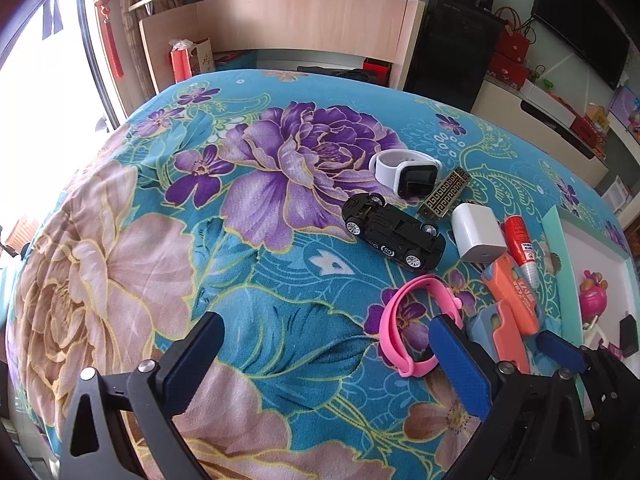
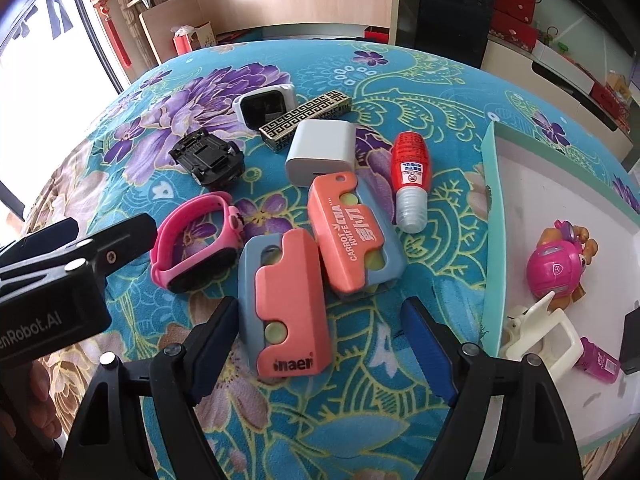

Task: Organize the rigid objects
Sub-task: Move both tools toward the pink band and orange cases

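Observation:
Loose objects lie on a floral blanket: a pink watch [image 2: 192, 240], two orange-and-blue carrot knives [image 2: 286, 304] [image 2: 354, 236], a white charger [image 2: 322, 152], a red glue bottle [image 2: 410, 180], a black toy car [image 2: 208, 158], a patterned lighter [image 2: 306, 120] and a white smartwatch [image 2: 266, 106]. My right gripper [image 2: 324, 348] is open, its fingers either side of the nearer knife. My left gripper [image 1: 332, 356] is open and empty, just left of the pink watch [image 1: 416, 328]. The car [image 1: 394, 232], charger [image 1: 478, 238] and glue bottle [image 1: 522, 248] also show there.
A teal-rimmed white tray [image 2: 492, 216] at the right holds a pink toy figure [image 2: 560, 268], a cream clip [image 2: 544, 336] and a small pink bottle [image 2: 600, 360]. The left gripper's body [image 2: 60, 280] shows at the left. Shelves and cabinets stand behind the bed.

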